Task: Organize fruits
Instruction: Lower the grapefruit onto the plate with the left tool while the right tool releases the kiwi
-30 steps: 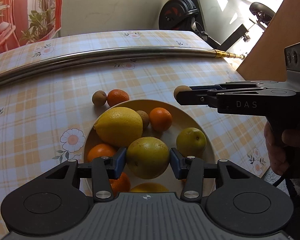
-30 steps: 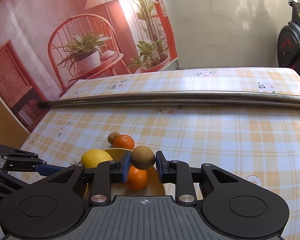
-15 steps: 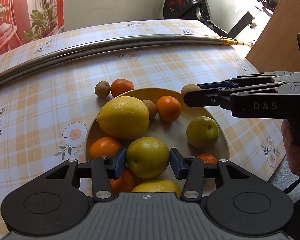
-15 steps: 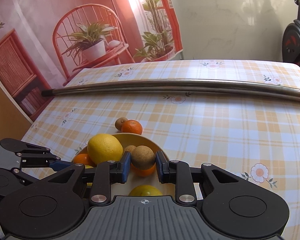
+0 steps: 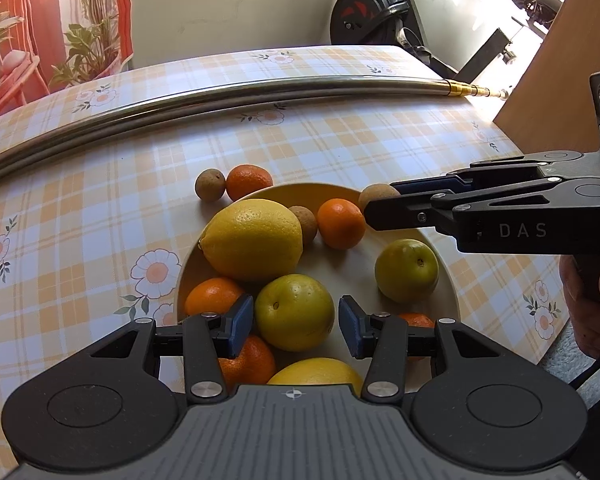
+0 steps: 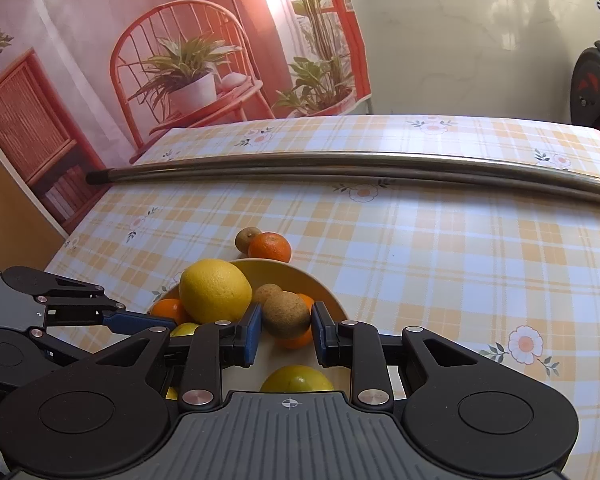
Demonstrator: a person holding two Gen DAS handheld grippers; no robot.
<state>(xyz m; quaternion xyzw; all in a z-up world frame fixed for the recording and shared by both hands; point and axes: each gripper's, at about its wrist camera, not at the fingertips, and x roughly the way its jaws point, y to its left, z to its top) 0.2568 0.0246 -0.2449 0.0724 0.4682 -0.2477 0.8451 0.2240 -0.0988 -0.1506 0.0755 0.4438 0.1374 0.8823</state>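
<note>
A cream bowl (image 5: pixel 380 276) holds a big lemon (image 5: pixel 252 240), two green citrus (image 5: pixel 406 268), several tangerines (image 5: pixel 340 223) and a brown kiwi (image 5: pixel 303 218). My left gripper (image 5: pixel 296 326) is open, its pads either side of the near green citrus (image 5: pixel 294 312) with small gaps. My right gripper (image 6: pixel 283 334) is shut on a brown kiwi (image 6: pixel 286 314) and holds it over the bowl's (image 6: pixel 300 276) far right part; the kiwi also shows in the left wrist view (image 5: pixel 374 195). A kiwi (image 5: pixel 209 185) and a tangerine (image 5: pixel 249 181) lie on the cloth behind the bowl.
The table has a checked orange flowered cloth (image 5: pixel 80 208). A long metal pole (image 5: pixel 220 94) lies across it behind the fruit. An exercise bike (image 5: pixel 380 12) and a wooden board (image 5: pixel 560 60) stand beyond the right edge.
My right gripper has carried the kiwi lower and further in over the bowl. My left gripper has drawn slightly nearer the bowl, still open around the green citrus.
</note>
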